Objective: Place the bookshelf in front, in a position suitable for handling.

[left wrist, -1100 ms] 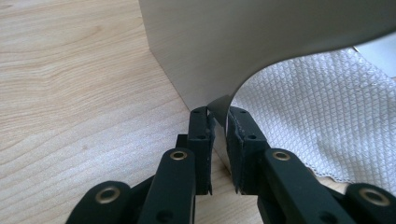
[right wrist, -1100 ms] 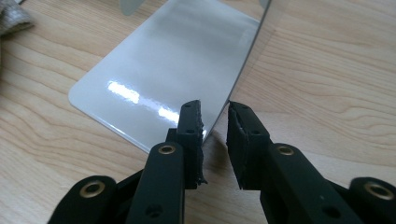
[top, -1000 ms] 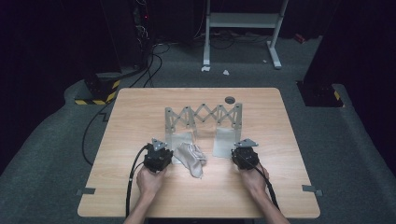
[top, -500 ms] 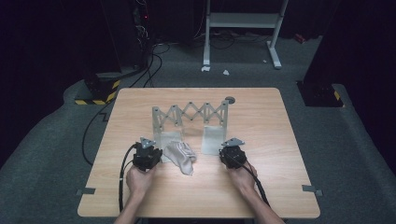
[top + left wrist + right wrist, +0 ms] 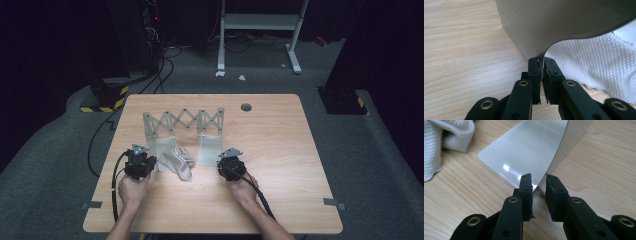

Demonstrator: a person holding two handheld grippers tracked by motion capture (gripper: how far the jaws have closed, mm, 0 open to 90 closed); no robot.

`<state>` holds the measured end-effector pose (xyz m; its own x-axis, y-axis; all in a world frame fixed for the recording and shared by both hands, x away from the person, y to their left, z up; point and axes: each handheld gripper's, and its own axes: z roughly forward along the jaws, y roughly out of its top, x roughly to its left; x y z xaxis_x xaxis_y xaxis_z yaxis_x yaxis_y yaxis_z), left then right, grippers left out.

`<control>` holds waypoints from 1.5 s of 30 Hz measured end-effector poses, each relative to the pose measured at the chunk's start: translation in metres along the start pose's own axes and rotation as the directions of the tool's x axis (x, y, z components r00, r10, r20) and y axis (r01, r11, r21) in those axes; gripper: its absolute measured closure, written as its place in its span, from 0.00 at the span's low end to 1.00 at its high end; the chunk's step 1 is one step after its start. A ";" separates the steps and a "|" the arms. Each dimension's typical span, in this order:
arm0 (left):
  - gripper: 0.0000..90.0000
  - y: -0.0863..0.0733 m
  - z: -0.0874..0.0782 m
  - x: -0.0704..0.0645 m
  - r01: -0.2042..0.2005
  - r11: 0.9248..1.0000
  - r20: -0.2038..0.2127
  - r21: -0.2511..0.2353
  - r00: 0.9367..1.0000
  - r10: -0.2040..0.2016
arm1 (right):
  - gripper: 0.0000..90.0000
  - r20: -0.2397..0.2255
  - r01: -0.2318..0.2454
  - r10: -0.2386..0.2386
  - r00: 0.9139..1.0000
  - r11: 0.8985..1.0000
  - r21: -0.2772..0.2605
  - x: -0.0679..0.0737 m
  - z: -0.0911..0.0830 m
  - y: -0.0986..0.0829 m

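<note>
A pale wooden bench (image 5: 280, 150) stands on grey carpet, with a dark round grommet (image 5: 246, 107) near its far edge. Beyond it are black cables (image 5: 150, 60) and the white legs of a stand (image 5: 295, 40) in the dark.

On the bench sits a grey metal expanding rack (image 5: 184, 122), 2 upright end plates joined by a scissor lattice, its long axis running left to right across the bench. Each end plate bends into a flat, glossy foot with rounded corners that lies on the wood and points toward the person. A crumpled white cloth (image 5: 177, 162) with a fine waffle weave lies between the 2 feet, just beside the left one and overlapping its edge.

The left tongs (image 5: 139, 162) are clenched on the thin near edge of the left foot; in the left gripper view the black jaws pinch the sheet metal (image 5: 564, 20) where it curls up, with the cloth (image 5: 596, 67) just to their right. The right tongs (image 5: 231, 164) sit at the near corner of the right foot; in the right gripper view the jaws straddle the metal's edge (image 5: 524, 152) with a visible gap, so I cannot tell whether they truly grip it.
</note>
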<state>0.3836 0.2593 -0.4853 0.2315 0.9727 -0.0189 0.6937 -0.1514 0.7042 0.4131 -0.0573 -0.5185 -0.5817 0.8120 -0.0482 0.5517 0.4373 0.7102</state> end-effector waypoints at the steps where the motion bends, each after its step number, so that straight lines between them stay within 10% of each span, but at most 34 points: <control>1: 0.93 0.000 0.000 0.001 0.003 1.000 -0.001 0.002 1.000 -0.003 | 0.84 -0.005 0.001 -0.001 1.000 1.000 0.000 0.003 0.001 0.001; 29: 0.90 -0.006 -0.004 0.044 0.115 0.993 -0.095 0.001 0.989 -0.115 | 0.85 -0.021 0.024 -0.024 0.999 1.000 0.003 0.007 0.001 0.003; 33: 0.76 -0.012 -0.017 0.039 0.156 0.987 -0.041 -0.038 0.987 -0.157 | 0.85 -0.041 0.038 -0.037 0.998 0.999 0.017 0.011 0.001 0.005; 37: 0.60 -0.021 -0.040 0.015 0.118 0.988 0.011 -0.098 0.993 -0.118 | 0.87 -0.041 0.074 -0.073 0.996 0.997 0.016 0.020 0.003 0.004; 45: 0.38 -0.004 -0.014 -0.029 0.012 1.000 0.030 0.008 0.999 -0.013 | 0.70 -0.059 0.050 -0.050 0.997 0.999 0.003 0.022 0.004 0.006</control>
<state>0.3646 0.2345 -0.4781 0.2428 0.9688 -0.0487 0.7022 -0.1409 0.6979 0.4064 -0.0354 -0.5184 -0.6427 0.7650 -0.0421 0.5236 0.4786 0.7048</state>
